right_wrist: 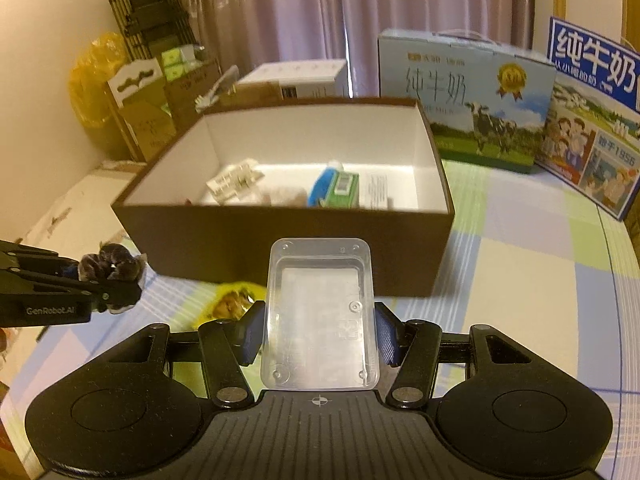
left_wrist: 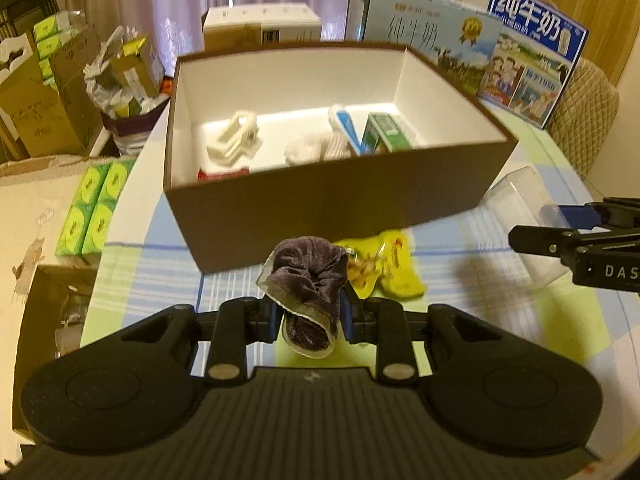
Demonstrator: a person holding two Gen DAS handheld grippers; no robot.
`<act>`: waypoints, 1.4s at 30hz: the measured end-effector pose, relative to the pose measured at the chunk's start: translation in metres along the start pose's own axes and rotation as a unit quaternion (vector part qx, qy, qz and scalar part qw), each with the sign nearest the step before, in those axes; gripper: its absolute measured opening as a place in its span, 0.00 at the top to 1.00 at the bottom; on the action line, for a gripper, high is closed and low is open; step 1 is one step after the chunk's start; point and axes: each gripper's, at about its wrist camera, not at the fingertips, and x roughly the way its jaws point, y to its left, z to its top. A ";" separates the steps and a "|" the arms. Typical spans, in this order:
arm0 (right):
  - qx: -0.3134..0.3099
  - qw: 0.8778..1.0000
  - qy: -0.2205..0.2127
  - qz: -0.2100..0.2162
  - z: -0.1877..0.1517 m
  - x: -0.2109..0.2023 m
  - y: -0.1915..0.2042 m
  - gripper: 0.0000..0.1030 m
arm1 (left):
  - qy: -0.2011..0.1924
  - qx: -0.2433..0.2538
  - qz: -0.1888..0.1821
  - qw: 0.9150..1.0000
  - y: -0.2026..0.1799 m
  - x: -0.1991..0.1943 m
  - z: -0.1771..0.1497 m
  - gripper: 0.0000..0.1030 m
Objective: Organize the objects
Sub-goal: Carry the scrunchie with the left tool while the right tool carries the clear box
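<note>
The fingers (left_wrist: 347,312) of the left gripper (left_wrist: 308,314) pinch a purple hair tie (left_wrist: 306,280); the right gripper (right_wrist: 320,334) clamps a clear plastic tray (right_wrist: 320,316). Both hang above the table (right_wrist: 520,240), just before the open brown box (left_wrist: 328,200).

Pale mauve curtains (right_wrist: 280,12) hang along the back of the room, upper centre of the frame, under warm, dim light; a cream wall (right_wrist: 48,40) fills the upper left. A dark wire rack (right_wrist: 148,20) stands against it beside stacked cardboard cartons (right_wrist: 140,116). The counter (right_wrist: 520,240) carries a pastel green, blue and white checked cloth.
</note>
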 end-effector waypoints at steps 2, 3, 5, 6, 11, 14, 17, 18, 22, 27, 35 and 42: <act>0.000 1.000 -0.006 0.004 0.005 -0.001 0.000 0.49 | -0.008 0.000 0.000 1.000 0.000 -0.003 0.006 0.76; 0.000 1.000 -0.009 0.005 0.008 -0.002 0.000 0.49 | -0.011 -0.001 0.000 1.000 0.000 -0.004 0.009 0.76; -0.001 1.000 -0.015 0.007 0.014 -0.002 0.000 0.49 | -0.019 0.000 0.001 1.000 0.000 -0.005 0.016 0.77; -0.001 1.000 -0.018 0.007 0.018 -0.002 0.000 0.49 | -0.022 0.002 0.003 1.000 0.000 -0.006 0.019 0.76; -0.005 0.999 -0.035 0.006 0.040 0.003 -0.002 0.49 | -0.042 0.005 0.011 0.999 0.002 -0.006 0.040 0.76; -0.006 0.999 -0.048 0.005 0.055 0.006 -0.004 0.49 | -0.054 0.006 0.015 0.998 0.004 -0.004 0.055 0.76; -0.005 0.998 -0.057 0.003 0.069 0.012 -0.006 0.49 | -0.064 0.008 0.018 0.998 0.007 -0.001 0.070 0.76; -0.005 0.998 -0.058 0.001 0.074 0.014 -0.007 0.49 | -0.067 0.010 0.019 0.998 0.007 0.001 0.074 0.76; -0.010 0.998 -0.065 -0.009 0.093 0.026 -0.011 0.49 | -0.070 0.012 0.026 0.997 0.009 0.013 0.092 0.76; -0.011 0.998 -0.061 -0.018 0.113 0.045 -0.019 0.49 | -0.062 0.018 0.029 0.997 0.010 0.033 0.113 0.76; 0.007 0.999 -0.016 -0.027 0.136 0.090 -0.037 0.49 | -0.025 0.033 0.035 0.999 0.011 0.075 0.140 0.76; 0.006 0.999 -0.005 -0.046 0.149 0.119 -0.050 0.49 | -0.009 0.041 0.033 0.999 0.013 0.103 0.163 0.76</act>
